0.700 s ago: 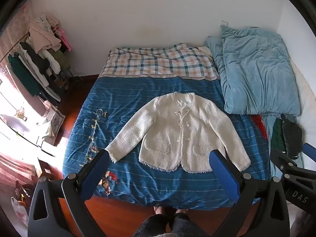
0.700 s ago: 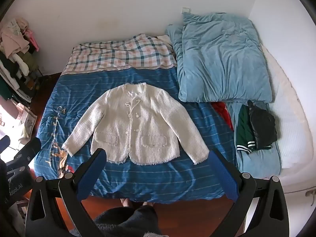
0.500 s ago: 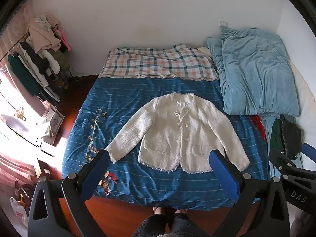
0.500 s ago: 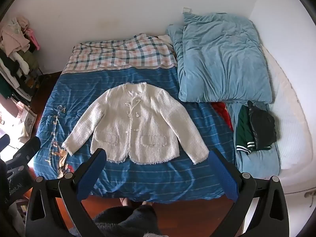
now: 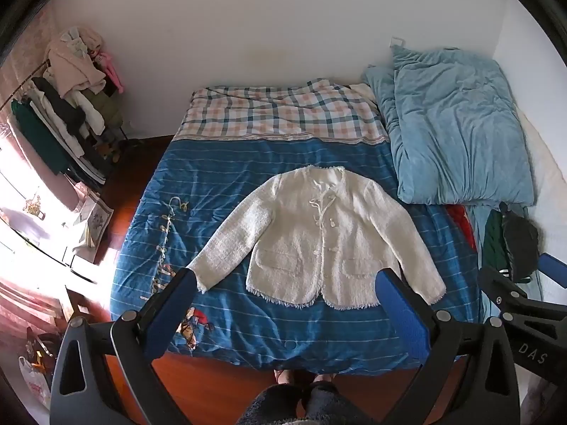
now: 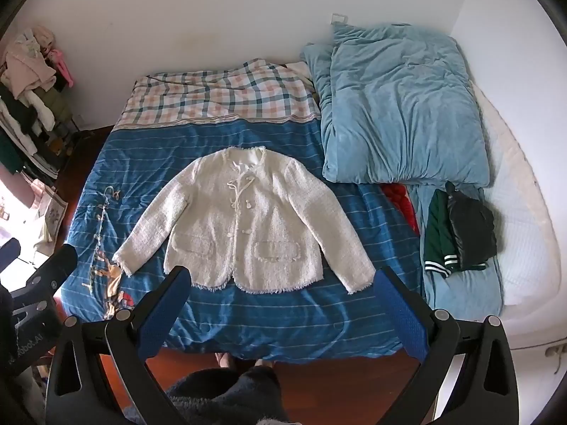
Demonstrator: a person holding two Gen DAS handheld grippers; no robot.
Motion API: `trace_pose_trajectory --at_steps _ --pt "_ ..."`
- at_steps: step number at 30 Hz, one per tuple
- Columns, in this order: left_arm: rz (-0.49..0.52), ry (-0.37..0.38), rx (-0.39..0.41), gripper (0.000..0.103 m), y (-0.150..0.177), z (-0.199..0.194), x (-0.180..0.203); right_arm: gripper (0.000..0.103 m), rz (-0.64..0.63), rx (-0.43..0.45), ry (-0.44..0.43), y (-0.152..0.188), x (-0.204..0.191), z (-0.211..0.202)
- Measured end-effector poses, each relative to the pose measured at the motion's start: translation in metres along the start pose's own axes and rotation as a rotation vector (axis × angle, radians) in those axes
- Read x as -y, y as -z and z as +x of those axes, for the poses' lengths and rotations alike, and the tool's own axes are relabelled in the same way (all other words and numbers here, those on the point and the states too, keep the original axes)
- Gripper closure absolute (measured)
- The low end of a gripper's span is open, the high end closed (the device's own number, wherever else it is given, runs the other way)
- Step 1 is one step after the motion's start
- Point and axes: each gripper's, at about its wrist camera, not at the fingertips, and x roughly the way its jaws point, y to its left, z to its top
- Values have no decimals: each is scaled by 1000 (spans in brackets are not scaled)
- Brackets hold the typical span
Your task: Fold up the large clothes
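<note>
A cream tweed jacket [image 5: 319, 244] lies flat, front up, sleeves spread, on the blue striped bedspread [image 5: 219, 184]; it also shows in the right wrist view [image 6: 244, 223]. My left gripper [image 5: 285, 283] is open and empty, held high above the bed's near edge. My right gripper [image 6: 280, 279] is open and empty at a similar height, to the right of the left one. Neither touches the jacket.
A light blue duvet [image 6: 400, 106] is piled at the bed's right. Folded dark and green clothes [image 6: 457, 226] lie below it. A checked blanket [image 5: 283, 113] covers the far end. A clothes rack [image 5: 63, 113] stands at the left. The person's feet [image 5: 304, 379] are at the bed's foot.
Both grippers have drifted very slightly; the view of the jacket shifts a little. Nothing on the bed has moved.
</note>
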Motion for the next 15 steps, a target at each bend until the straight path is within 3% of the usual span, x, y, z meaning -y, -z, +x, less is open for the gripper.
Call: trace_pose_trajectory --at_steps 15 --pt "-1 2 -5 0 0 -3 9 0 -2 -1 -2 1 0 -2"
